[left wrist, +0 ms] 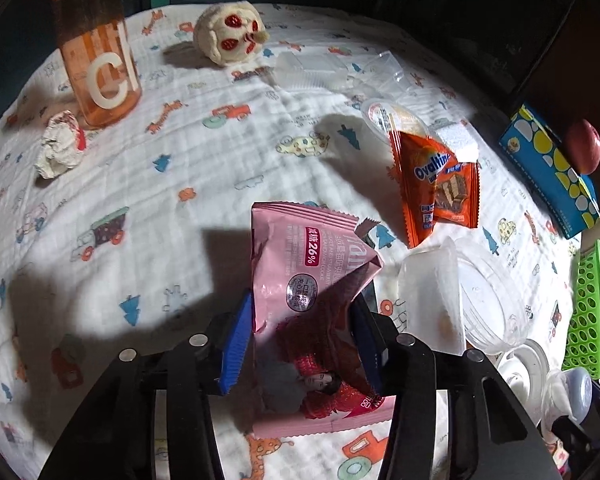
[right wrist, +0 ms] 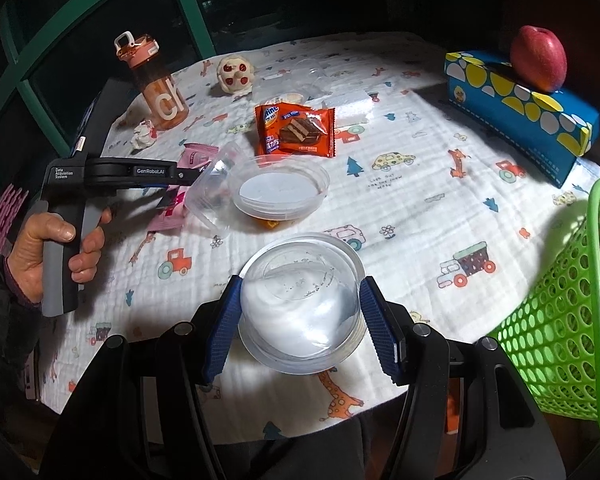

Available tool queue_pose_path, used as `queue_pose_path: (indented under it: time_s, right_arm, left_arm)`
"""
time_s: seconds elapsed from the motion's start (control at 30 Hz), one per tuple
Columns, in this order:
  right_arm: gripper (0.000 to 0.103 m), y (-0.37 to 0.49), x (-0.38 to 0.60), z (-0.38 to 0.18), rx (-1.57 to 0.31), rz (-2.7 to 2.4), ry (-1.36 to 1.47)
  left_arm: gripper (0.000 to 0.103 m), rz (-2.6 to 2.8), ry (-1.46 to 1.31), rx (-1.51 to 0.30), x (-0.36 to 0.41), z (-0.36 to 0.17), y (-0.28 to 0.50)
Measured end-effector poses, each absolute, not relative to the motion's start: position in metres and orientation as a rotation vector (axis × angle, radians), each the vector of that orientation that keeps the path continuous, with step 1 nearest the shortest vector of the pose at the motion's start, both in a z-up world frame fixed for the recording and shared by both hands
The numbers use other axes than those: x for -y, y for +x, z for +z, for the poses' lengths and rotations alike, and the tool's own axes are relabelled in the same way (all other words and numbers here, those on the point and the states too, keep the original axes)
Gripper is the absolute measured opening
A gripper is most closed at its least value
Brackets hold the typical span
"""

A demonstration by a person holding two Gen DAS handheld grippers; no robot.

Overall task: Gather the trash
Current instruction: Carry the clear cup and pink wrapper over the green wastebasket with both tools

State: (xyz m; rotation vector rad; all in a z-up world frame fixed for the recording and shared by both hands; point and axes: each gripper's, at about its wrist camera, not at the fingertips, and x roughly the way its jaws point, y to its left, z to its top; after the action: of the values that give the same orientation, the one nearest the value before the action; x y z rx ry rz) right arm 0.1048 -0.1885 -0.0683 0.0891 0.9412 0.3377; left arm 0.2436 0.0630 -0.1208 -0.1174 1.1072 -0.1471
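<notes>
My left gripper (left wrist: 300, 332) pinches the pink wrapper (left wrist: 304, 264); my right gripper (right wrist: 302, 330) squeezes a clear cup (right wrist: 300, 304), just beside the green basket (right wrist: 560, 320). Nothing looks binned yet (orange wrapper (right wrist: 296, 130) and paper ball (left wrist: 58, 144) wait farther off). Only the right view shows my hand (right wrist: 56, 248).

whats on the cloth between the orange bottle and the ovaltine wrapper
Nothing. In the right wrist view the stretch between the orange bottle and the Ovaltine wrapper is bare printed tablecloth; the cream plush toy sits behind that line.
</notes>
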Motion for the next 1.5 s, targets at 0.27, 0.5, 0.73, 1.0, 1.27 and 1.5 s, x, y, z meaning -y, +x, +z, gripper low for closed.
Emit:
queue_pose_path:
  time_s: [0.27,0.5,0.73,1.0,1.27,1.5]
  right_arm:
    - [0.059,0.096,0.206,-0.057,-0.905,0.309,0.112]
    - [0.059,0.090,0.245,-0.041,-0.857,0.237,0.156]
    - [0.059,0.081,0.303,-0.030,-0.822,0.128,0.188]
    - [0.059,0.069,0.366,-0.033,-0.811,0.008,0.210]
    - [0.060,0.060,0.418,-0.048,-0.838,-0.084,0.236]
    - [0.060,0.052,0.452,-0.059,-0.855,-0.124,0.275]
  left_arm:
    - [0.045,-0.133,-0.157,-1.017,-0.080,-0.079,0.224]
    - [0.045,-0.187,-0.148,-0.937,-0.066,-0.031,0.202]
    - [0.045,-0.308,-0.143,-0.873,-0.020,0.019,0.191]
    - [0.045,-0.499,-0.135,-0.858,0.065,0.047,0.186]
    - [0.045,-0.653,-0.099,-0.878,0.152,0.048,0.177]
    - [0.045,-0.751,-0.066,-0.902,0.218,0.045,0.173]
